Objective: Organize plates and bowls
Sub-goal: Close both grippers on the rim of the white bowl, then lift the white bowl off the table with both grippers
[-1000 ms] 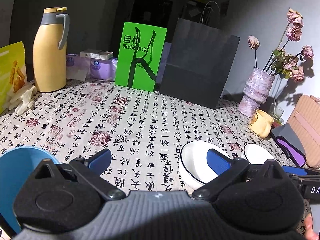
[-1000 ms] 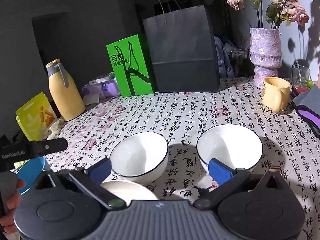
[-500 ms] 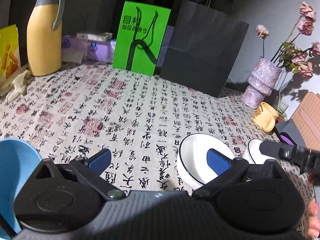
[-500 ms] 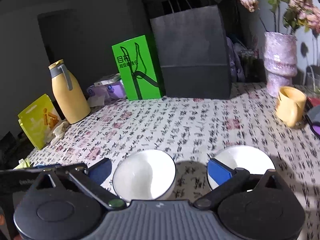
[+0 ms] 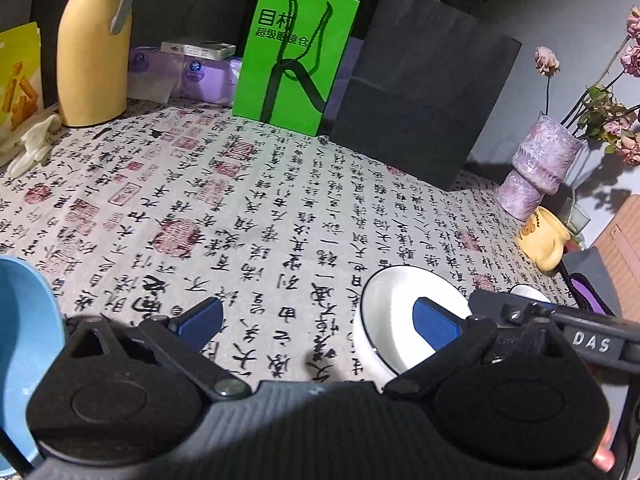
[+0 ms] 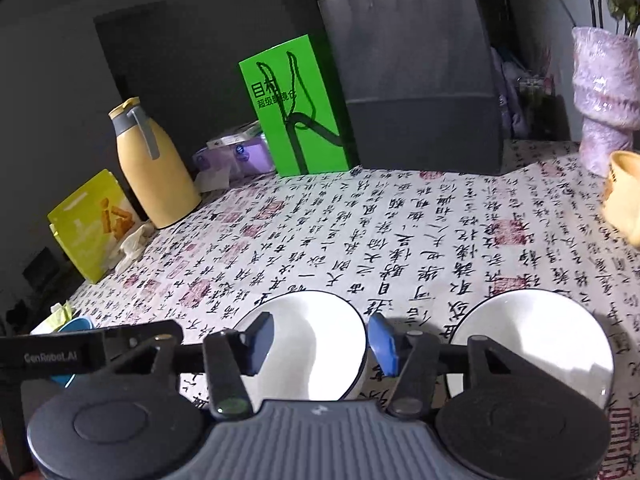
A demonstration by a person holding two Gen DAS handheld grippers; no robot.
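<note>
Right gripper (image 6: 320,346): fingers partly closed and straddling the right rim of the near white bowl (image 6: 308,344), one pad inside the bowl and one outside. Contact with the wall cannot be confirmed, so I cannot tell whether it is clamped or only set around the rim.
Reason for hold: pinching the rim wall suits a deep bowl. Judged as the pickup step for stacking.
Second white bowl (image 6: 532,344): on the counter (image 6: 400,240) just right of the near one, apart from it, upright. Likely the stacking target, or the next bowl to pick.
Left gripper (image 5: 316,316): fingers spread wide and released, holding nothing, hovering over bare cloth to the left of the white bowls.
Blue bowl (image 5: 24,344): at the left edge of the left wrist view, beside the left gripper and not between its fingers. Probably that hand's item.
Plates: none clearly visible now.
Progress: early. The bowls sit separately and nothing is nested.
Risk: a rim pinch on smooth glaze could slip or tip the bowl when lifted.
Clutter: thermos (image 5: 94,44), green bag (image 5: 296,60), vase (image 5: 540,168), yellow mug (image 5: 544,240) stand at the far edges, well away from the work area.
</note>
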